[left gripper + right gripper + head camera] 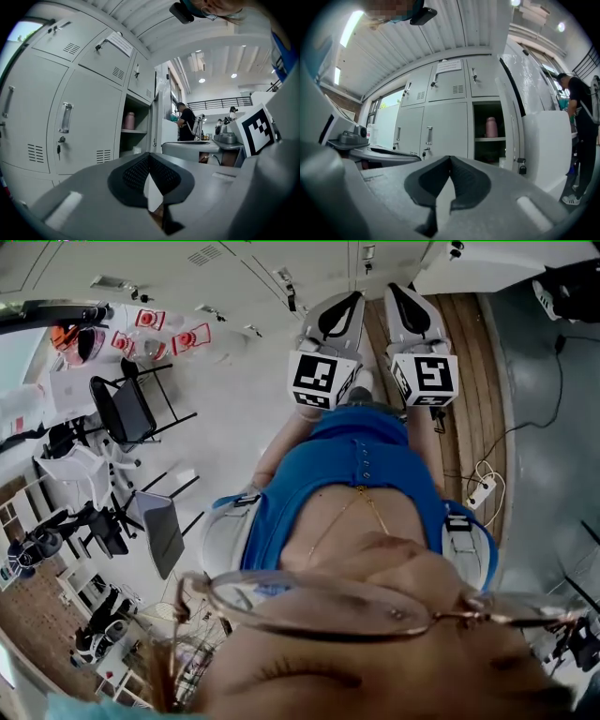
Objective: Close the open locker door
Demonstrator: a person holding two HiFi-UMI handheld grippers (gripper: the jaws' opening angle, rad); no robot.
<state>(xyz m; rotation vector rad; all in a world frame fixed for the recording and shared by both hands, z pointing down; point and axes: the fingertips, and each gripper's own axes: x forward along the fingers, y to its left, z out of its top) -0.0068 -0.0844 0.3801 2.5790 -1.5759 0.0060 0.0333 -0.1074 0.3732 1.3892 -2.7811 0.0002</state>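
Note:
The grey locker wall fills both gripper views. One compartment [489,133] stands open, with a pink bottle [491,127] on its shelf. Its door [512,126] is swung out to the right, and a padlock [522,167] hangs from it. In the left gripper view the same open compartment [136,133] with the bottle [129,120] lies ahead, its door [154,123] seen edge-on. My left gripper [149,158] and right gripper [450,160] are both shut and hold nothing. They are still some way from the lockers. In the head view both grippers, left [351,298] and right [396,289], point side by side at the lockers.
A person in black [577,117] stands to the right of the open door beside a white block [546,145]. Black chairs [127,409] and cluttered tables are at the left in the head view. A power strip [480,491] and cables lie on the floor at the right.

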